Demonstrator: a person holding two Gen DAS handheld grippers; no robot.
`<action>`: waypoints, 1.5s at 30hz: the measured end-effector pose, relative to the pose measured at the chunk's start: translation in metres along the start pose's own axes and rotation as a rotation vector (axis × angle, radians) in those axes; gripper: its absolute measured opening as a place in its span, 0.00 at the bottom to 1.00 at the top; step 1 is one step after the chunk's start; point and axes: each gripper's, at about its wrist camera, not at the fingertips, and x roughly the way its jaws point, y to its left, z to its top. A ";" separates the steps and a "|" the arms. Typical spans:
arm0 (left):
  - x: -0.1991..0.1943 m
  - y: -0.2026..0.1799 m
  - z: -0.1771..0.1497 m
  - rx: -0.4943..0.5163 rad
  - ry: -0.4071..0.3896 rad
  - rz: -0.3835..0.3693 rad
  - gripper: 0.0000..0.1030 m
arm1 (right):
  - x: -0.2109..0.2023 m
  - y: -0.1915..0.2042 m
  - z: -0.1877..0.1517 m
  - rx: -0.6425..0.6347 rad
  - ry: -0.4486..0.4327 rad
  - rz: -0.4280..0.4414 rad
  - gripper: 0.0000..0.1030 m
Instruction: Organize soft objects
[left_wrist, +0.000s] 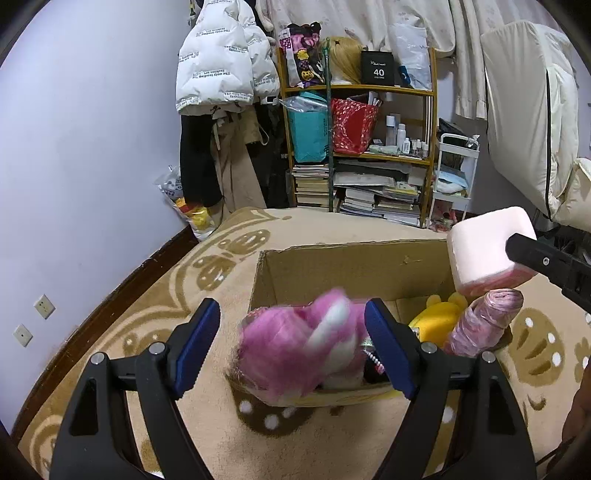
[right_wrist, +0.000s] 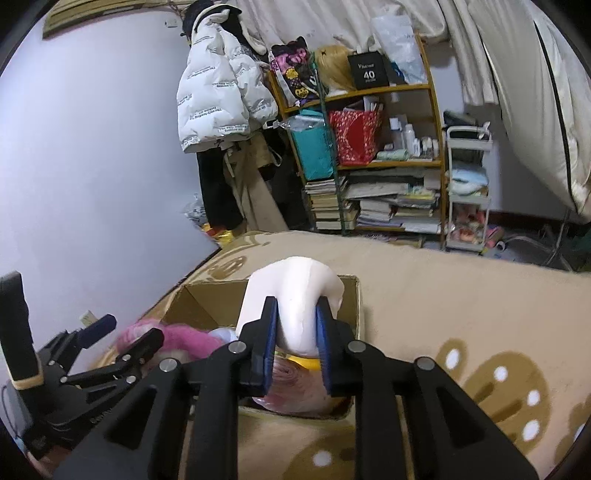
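Observation:
An open cardboard box (left_wrist: 343, 269) sits on a beige patterned blanket. My left gripper (left_wrist: 291, 332) is open over the box's near left corner; a blurred pink and white plush (left_wrist: 295, 350) lies between and below its pads, over the box rim. My right gripper (right_wrist: 295, 325) is shut on a pale pink foam block (right_wrist: 295, 295), squeezing it above the box (right_wrist: 207, 299). The block also shows in the left wrist view (left_wrist: 484, 247), above the box's right side. Inside the box lie a yellow plush (left_wrist: 436, 317) and a pink wrapped roll (left_wrist: 480, 325). The left gripper (right_wrist: 110, 332) shows at the right wrist view's left.
The beige blanket (right_wrist: 461, 302) with brown motifs spreads around the box. Behind it stand a cluttered wooden shelf (left_wrist: 369, 147), a white cart (left_wrist: 454, 177), hanging coats (left_wrist: 221, 74) and a lilac wall (left_wrist: 92, 147). A bag of toys (left_wrist: 188, 206) sits on the floor.

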 end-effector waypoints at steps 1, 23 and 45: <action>0.001 0.000 0.000 0.002 0.006 0.003 0.78 | 0.001 -0.002 -0.001 0.010 0.003 0.006 0.22; -0.049 0.020 -0.023 -0.031 0.054 0.061 0.95 | -0.059 0.008 0.003 -0.018 -0.049 -0.012 0.78; -0.157 0.041 -0.044 -0.035 -0.029 0.093 0.99 | -0.148 0.038 -0.032 -0.131 -0.097 -0.108 1.00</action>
